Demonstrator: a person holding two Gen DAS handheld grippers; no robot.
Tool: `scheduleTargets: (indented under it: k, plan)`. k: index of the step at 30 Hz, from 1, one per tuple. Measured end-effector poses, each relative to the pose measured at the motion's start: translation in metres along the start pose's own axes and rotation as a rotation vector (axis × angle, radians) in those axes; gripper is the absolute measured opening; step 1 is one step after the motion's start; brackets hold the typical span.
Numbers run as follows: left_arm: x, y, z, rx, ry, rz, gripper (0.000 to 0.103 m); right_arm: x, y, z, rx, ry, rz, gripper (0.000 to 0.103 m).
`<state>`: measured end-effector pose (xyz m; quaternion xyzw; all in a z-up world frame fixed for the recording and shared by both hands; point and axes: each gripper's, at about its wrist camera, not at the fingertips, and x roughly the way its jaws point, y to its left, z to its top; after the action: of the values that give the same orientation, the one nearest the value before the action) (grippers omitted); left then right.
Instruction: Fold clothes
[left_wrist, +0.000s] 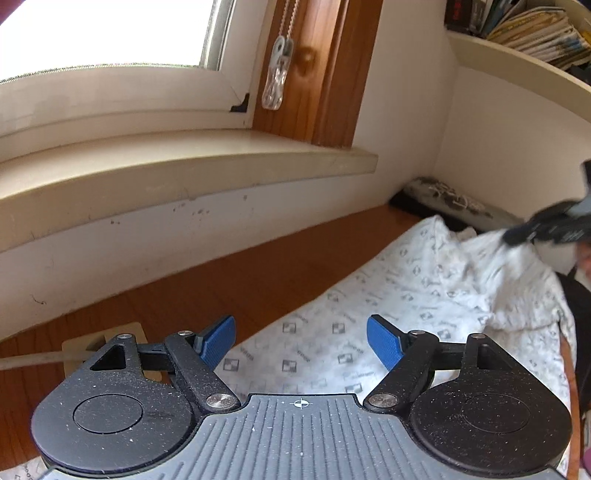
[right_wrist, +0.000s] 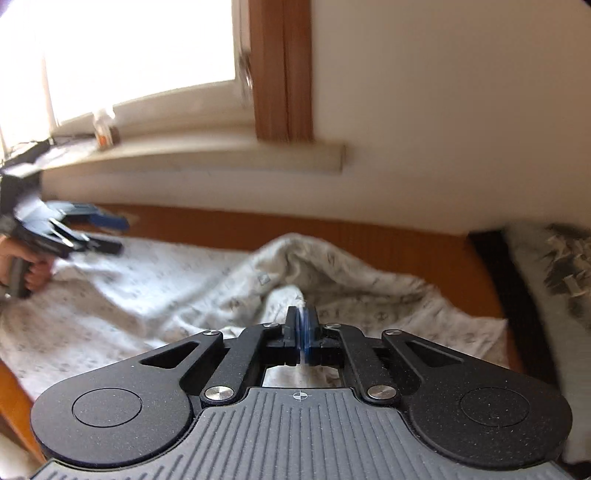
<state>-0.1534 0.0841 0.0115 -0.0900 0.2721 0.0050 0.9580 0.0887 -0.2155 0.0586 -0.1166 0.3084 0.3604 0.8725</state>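
Observation:
A white garment (left_wrist: 369, 295) printed with small grey squares lies spread on the wooden tabletop (left_wrist: 221, 273). My left gripper (left_wrist: 301, 334) hovers open over its near left edge, and nothing sits between the blue pads (left_wrist: 218, 339). In the right wrist view the garment (right_wrist: 147, 280) is rumpled, with a fold rising toward my right gripper (right_wrist: 303, 317). That gripper is shut, and a thin strip of the white fabric shows pinched between its pads. From the left wrist view the right gripper (left_wrist: 517, 234) is blurred at a lifted corner of the garment. A hand (right_wrist: 33, 273) holds the left gripper (right_wrist: 118, 234) at the far left.
A beige window sill (left_wrist: 184, 166) and a white wall run along the table's far side. A dark patterned cloth (left_wrist: 443, 199) lies in the back corner. A tan plate with a cable (left_wrist: 107, 336) sits at the left. A small bottle (right_wrist: 103, 129) stands on the sill.

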Motion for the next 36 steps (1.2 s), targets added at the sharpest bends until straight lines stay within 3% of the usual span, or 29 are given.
scheduleTargets:
  k: [6, 12, 13, 15, 17, 24, 28, 29, 30, 31, 36]
  plan:
    - [0.001, -0.005, -0.002, 0.031, 0.008, -0.004, 0.081, -0.002, 0.011, -0.018, -0.022, 0.182, -0.038, 0.003]
    - [0.006, -0.004, -0.001, 0.027, 0.031, -0.008, 0.082, -0.005, 0.009, -0.016, -0.002, 0.171, -0.046, 0.006]
    - [0.006, -0.004, -0.002, 0.024, 0.034, -0.009, 0.082, -0.008, 0.010, -0.013, -0.004, 0.152, -0.054, 0.010]
    - [0.007, -0.004, -0.002, 0.021, 0.039, -0.008, 0.082, -0.010, 0.007, -0.004, 0.010, 0.103, -0.057, 0.032]
    - [0.007, -0.004, -0.002, 0.021, 0.041, -0.006, 0.082, -0.004, 0.002, 0.005, 0.022, 0.061, -0.034, 0.037]
    - [0.008, -0.005, -0.002, 0.027, 0.042, -0.004, 0.085, 0.067, -0.020, 0.022, 0.126, 0.079, 0.028, 0.037]
    - [0.009, -0.006, -0.002, 0.027, 0.047, -0.004, 0.085, 0.088, -0.025, 0.022, 0.177, 0.082, 0.053, 0.036]
    - [0.009, -0.006, -0.002, 0.028, 0.048, -0.003, 0.085, 0.088, -0.025, 0.022, 0.177, 0.084, 0.058, 0.032]
    - [0.009, -0.006, -0.002, 0.029, 0.049, -0.003, 0.085, 0.089, -0.025, 0.021, 0.178, 0.086, 0.062, 0.010]
    - [0.009, -0.006, -0.002, 0.030, 0.049, -0.002, 0.085, 0.086, -0.024, 0.021, 0.170, 0.081, 0.059, 0.004]
    - [0.009, -0.007, -0.003, 0.032, 0.051, -0.001, 0.086, 0.037, -0.021, 0.020, 0.167, 0.039, 0.055, 0.004]
